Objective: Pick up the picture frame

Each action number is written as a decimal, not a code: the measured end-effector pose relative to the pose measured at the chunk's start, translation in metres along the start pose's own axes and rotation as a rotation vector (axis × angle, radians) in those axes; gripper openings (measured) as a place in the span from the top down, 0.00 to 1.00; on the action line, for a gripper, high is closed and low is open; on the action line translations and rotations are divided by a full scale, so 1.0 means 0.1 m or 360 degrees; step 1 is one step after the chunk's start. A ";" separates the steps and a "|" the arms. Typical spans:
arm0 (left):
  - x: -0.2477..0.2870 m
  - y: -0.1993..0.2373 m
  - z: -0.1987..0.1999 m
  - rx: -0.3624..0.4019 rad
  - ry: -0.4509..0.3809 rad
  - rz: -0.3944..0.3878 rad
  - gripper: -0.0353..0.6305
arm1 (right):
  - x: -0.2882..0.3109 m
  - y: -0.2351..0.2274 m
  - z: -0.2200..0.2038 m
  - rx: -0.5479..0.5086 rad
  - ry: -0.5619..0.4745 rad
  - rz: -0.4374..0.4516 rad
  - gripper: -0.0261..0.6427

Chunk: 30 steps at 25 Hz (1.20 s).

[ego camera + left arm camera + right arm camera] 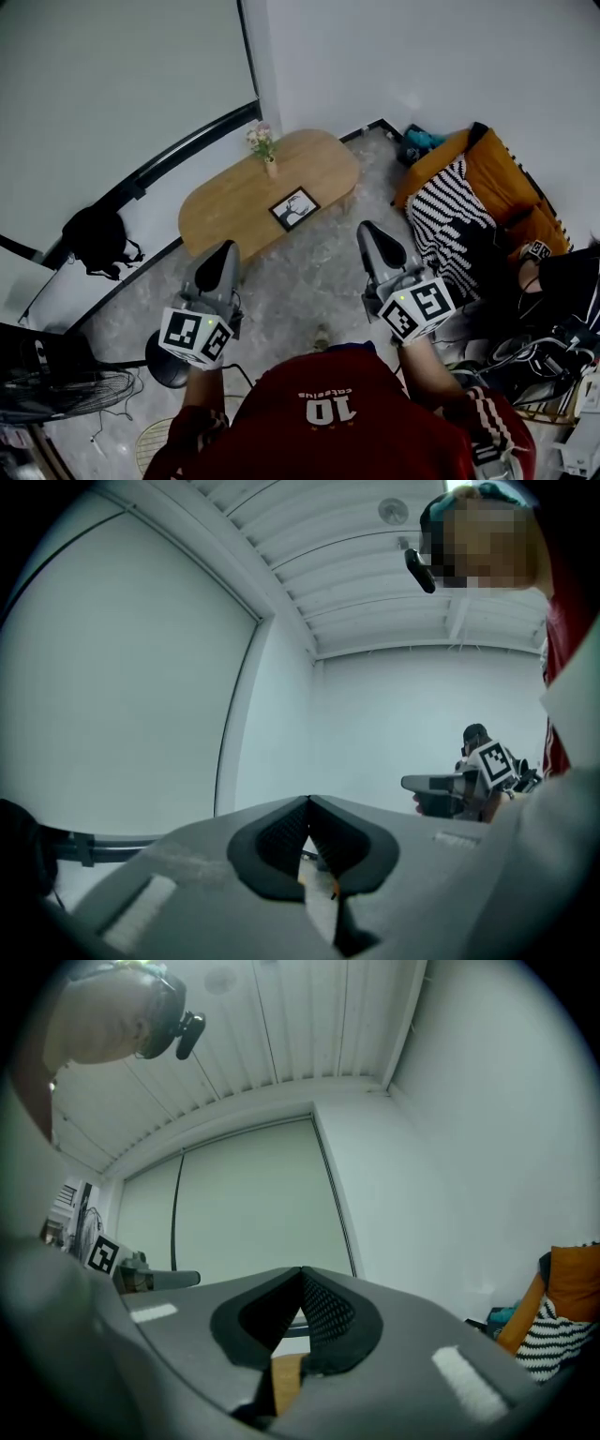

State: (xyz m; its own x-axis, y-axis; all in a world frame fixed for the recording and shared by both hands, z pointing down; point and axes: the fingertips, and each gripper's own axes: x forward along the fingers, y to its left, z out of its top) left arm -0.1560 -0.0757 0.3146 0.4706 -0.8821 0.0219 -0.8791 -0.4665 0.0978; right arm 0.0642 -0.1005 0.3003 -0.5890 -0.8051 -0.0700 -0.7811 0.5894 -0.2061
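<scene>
While picture frame (294,208) lies flat, shirt (375,441) reads 10.

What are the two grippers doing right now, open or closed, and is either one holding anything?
Left gripper: closed, holding nothing.
Right gripper: closed, holding nothing.
</scene>
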 end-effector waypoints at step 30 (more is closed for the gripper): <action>1.14 -0.34 -0.32 0.0184 0.0141 -0.0028 0.94 | 0.15 -1.07 -0.18 0.0119 -0.0028 -0.0042 0.96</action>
State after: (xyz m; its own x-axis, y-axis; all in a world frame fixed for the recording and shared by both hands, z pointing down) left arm -0.0695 -0.1585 0.3458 0.4866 -0.8667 0.1095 -0.8710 -0.4910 -0.0162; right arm 0.1351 -0.1746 0.3384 -0.5643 -0.8216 -0.0807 -0.7782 0.5621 -0.2802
